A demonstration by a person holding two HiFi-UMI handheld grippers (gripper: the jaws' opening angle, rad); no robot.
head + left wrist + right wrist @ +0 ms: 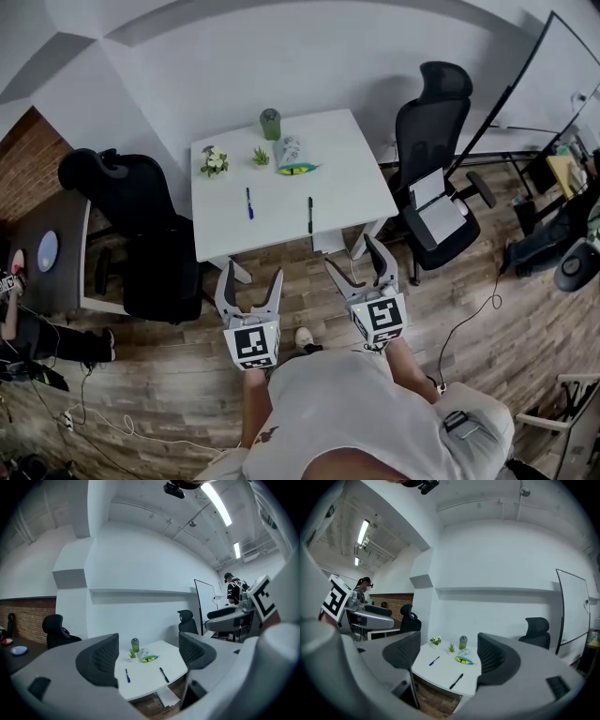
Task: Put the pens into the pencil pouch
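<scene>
A blue pen [249, 203] and a black pen [310, 214] lie apart on the white table [347, 178]. Behind them rests the pencil pouch [293, 156], pale with a green and yellow edge. My left gripper [249, 285] and right gripper [361, 267] hover over the wood floor in front of the table, both open and empty. In the left gripper view the blue pen [127, 676], black pen [163, 674] and pouch [147, 656] show between the jaws. The right gripper view shows the blue pen [434, 660], black pen [456, 681] and pouch [464, 656].
A green cup [270, 123], a small green plant [260, 157] and a white flower pot [214, 162] stand at the table's far side. Black office chairs stand left [131, 225] and right [433, 159] of the table. Cables lie on the floor [473, 314].
</scene>
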